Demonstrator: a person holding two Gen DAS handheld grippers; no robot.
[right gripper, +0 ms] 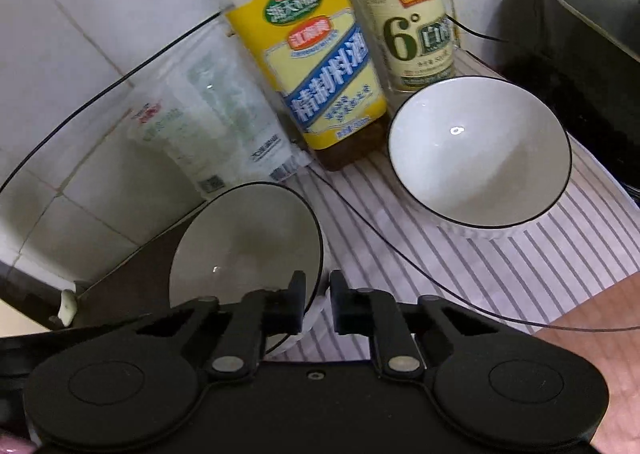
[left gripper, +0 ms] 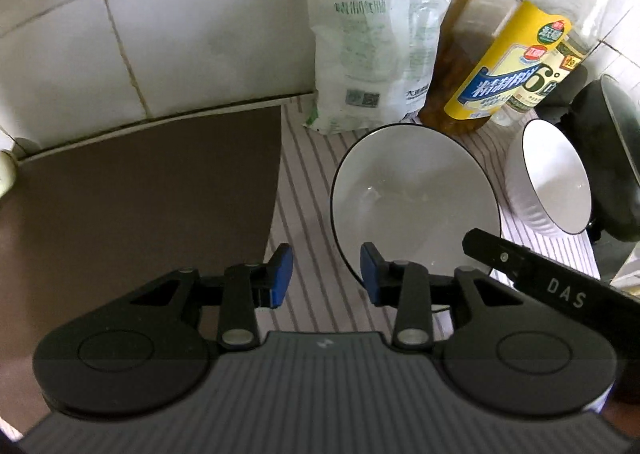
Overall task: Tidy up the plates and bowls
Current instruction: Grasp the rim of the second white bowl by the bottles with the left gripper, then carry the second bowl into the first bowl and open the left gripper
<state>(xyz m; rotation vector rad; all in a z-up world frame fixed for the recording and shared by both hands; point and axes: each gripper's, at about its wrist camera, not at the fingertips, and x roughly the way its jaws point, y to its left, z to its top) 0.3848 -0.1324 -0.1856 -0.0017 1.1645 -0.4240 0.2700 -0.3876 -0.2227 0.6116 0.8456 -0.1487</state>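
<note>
Two white bowls with thin black rims are on a striped cloth (left gripper: 308, 189). In the left wrist view my left gripper (left gripper: 326, 274) is open and empty, its right blue pad (left gripper: 370, 274) at the near rim of the nearer bowl (left gripper: 412, 193). The second, ribbed bowl (left gripper: 548, 181) stands to the right. In the right wrist view my right gripper (right gripper: 318, 304) is shut on the right rim of the nearer bowl (right gripper: 248, 242), which is tilted. The second bowl (right gripper: 480, 153) stands further right. The right gripper's body (left gripper: 560, 286) shows in the left view.
A yellow-labelled bottle (right gripper: 320, 65), a green-labelled bottle (right gripper: 416, 29) and a white plastic bag (left gripper: 372, 41) stand against the tiled wall. A dark pot (left gripper: 608, 157) is at the right. A brown board (left gripper: 140, 193) lies left of the cloth. A thin black cable (right gripper: 380, 234) crosses the cloth.
</note>
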